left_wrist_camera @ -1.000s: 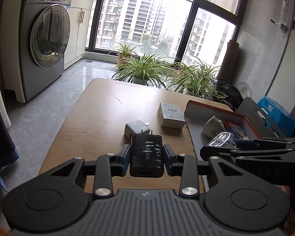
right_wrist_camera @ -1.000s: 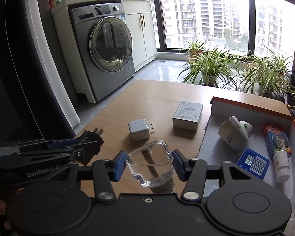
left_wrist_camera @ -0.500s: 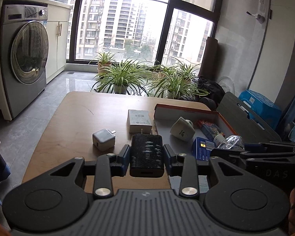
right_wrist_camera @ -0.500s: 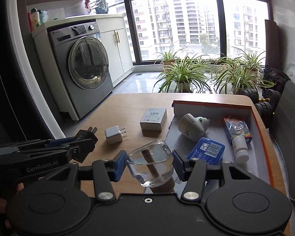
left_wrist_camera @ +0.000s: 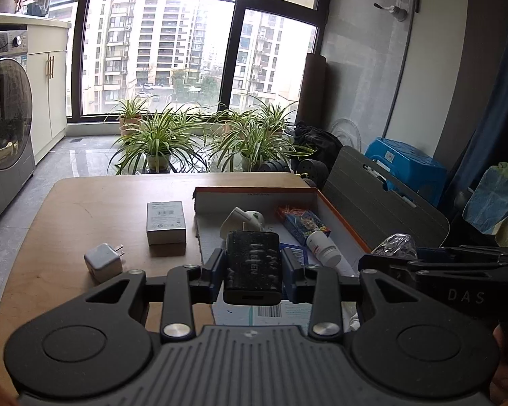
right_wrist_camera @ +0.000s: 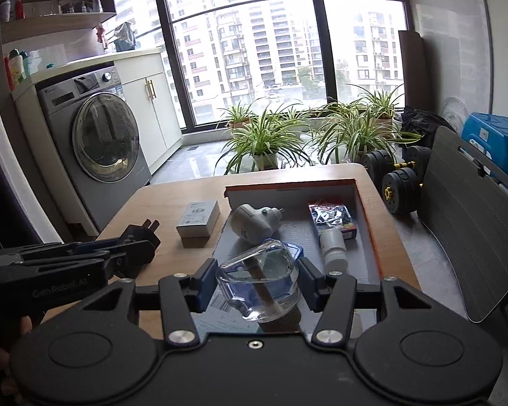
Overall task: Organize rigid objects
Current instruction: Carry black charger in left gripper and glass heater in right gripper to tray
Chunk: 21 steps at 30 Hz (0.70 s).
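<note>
A washing machine (right_wrist_camera: 101, 138), potted plants (left_wrist_camera: 159, 138), dumbbells (right_wrist_camera: 394, 182) and a blue stool (left_wrist_camera: 406, 165) surround the table.

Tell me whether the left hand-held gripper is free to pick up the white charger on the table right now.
Probably not: the left hand-held gripper is shut on a black charger. The white charger lies unobstructed on the table.

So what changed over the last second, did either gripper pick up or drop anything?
Neither. Both views have swung from the bare tabletop toward the orange-rimmed box, which now lies ahead of both grippers. The left gripper stays shut on the black charger, the right gripper on the clear glass bottle. The white charger and small grey box lie on the table as before; the box's contents are unchanged.
</note>
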{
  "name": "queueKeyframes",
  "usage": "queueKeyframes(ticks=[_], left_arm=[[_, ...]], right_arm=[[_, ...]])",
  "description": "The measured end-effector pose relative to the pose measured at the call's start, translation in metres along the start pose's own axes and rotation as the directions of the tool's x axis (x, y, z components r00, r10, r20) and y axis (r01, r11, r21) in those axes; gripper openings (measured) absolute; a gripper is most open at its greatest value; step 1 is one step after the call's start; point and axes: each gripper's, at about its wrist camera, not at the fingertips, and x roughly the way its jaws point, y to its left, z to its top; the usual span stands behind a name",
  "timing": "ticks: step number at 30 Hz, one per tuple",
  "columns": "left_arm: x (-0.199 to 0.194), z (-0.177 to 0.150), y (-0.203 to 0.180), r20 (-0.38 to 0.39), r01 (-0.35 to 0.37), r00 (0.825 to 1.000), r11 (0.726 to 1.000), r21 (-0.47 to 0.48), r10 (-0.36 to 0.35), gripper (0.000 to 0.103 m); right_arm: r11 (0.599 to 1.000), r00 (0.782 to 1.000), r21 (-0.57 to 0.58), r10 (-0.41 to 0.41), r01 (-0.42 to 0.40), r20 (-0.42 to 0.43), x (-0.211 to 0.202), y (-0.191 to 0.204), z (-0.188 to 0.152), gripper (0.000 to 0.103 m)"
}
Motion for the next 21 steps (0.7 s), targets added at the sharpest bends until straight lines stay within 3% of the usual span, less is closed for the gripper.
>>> queueKeyframes(ticks=[9, 21], left_arm=[[0.019, 0.006, -0.023, -0.014, 0.05, 0.999, 0.998, 0.045, -0.049, 0.036], [0.029, 0.005, -0.028, -0.036, 0.053, 0.998, 0.998, 0.045, -0.051, 0.036]], right_arm=[[0.997, 0.998, 0.057, -0.055, 0.054, 0.022, -0.004, -0.029, 0.0, 0.062], [0.996, 0.999, 0.069, -0.049, 0.047, 0.016, 0.007, -0.034, 0.003, 0.062]])
